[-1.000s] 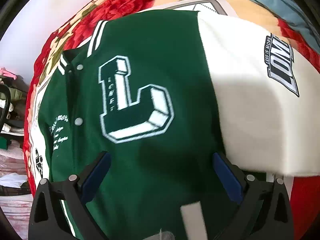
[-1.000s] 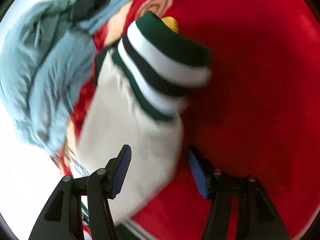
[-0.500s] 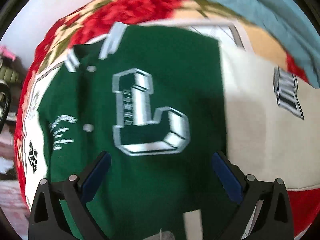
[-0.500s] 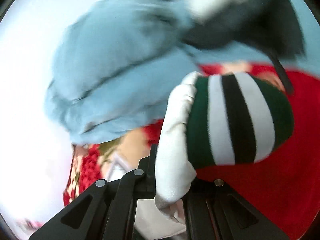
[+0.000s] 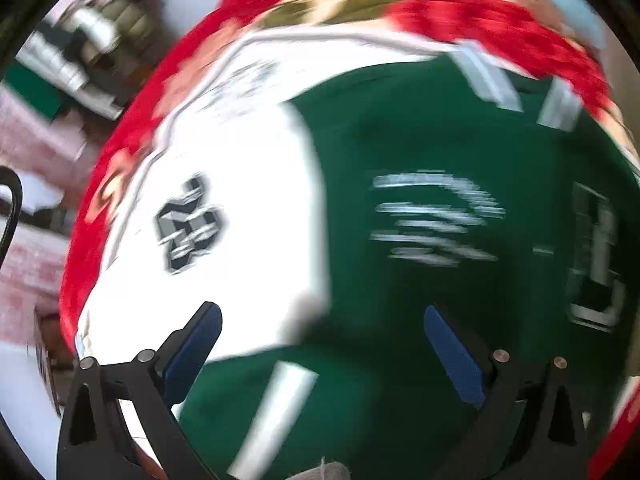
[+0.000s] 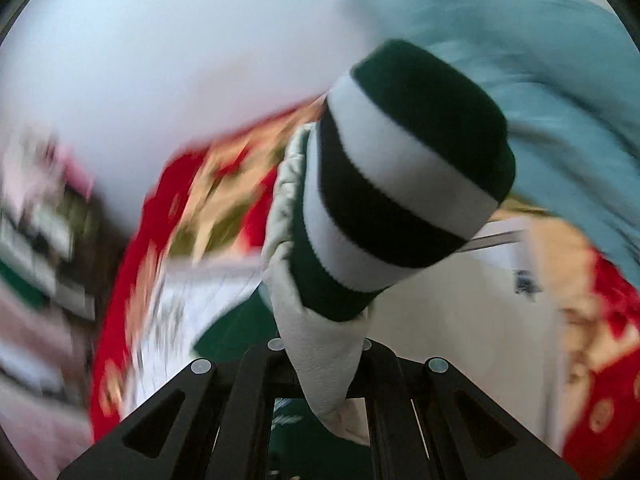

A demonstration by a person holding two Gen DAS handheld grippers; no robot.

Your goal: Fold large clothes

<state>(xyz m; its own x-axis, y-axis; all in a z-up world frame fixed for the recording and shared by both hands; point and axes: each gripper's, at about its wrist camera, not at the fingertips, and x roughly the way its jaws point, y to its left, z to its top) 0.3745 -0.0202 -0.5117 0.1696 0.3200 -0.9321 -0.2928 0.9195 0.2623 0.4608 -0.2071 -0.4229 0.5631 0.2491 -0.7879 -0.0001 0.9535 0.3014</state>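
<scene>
The green and white jacket [image 5: 420,208] lies spread on the red floral blanket [image 5: 500,28]. The left gripper [image 5: 320,344] hangs over it, jaws wide apart and empty. The right gripper [image 6: 320,350] is clamped on the white sleeve [image 6: 316,344], its striped cuff [image 6: 400,184] raised.

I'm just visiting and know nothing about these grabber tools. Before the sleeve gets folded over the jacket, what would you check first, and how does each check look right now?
1. Right gripper has the white sleeve clamped: ok, fingers shut on it just below the striped cuff.
2. Cuff off the bed: ok, it hangs in the air.
3. Left gripper free to help: ok, fingers open over the green jacket, gripping nothing.
4. Jacket lying flat on the red floral blanket: cannot tell, the view is blurred.
5. Blue cloth clear of the fold path: cannot tell.
</scene>
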